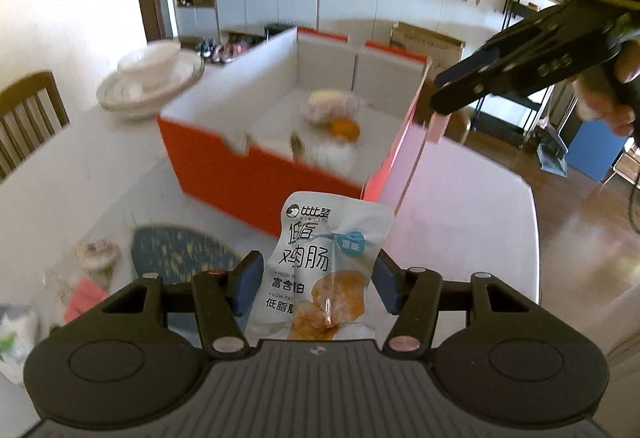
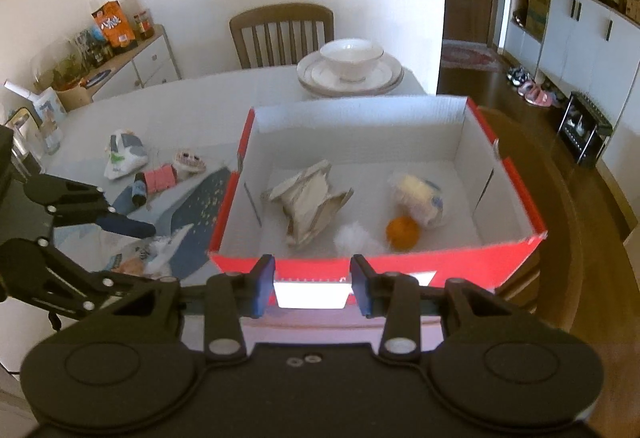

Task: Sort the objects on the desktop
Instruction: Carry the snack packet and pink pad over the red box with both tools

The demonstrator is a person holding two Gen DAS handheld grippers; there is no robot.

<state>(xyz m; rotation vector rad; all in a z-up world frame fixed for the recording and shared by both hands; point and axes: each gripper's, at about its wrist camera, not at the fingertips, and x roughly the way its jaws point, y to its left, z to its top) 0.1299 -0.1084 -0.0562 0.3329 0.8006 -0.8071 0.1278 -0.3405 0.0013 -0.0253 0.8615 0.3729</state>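
Observation:
My left gripper is shut on a white chicken-sausage snack packet, held above the table in front of the red cardboard box. My right gripper is shut on the box's front flap; in the left wrist view it pinches the flap at the box's right corner. Inside the box lie a crumpled paper bag, an orange, a wrapped bun and a white tuft. My left gripper shows at left with the packet.
A bowl on stacked plates stands behind the box. A blue placemat, a red packet, a small round snack and a white bag lie left of the box. A chair is beyond the table.

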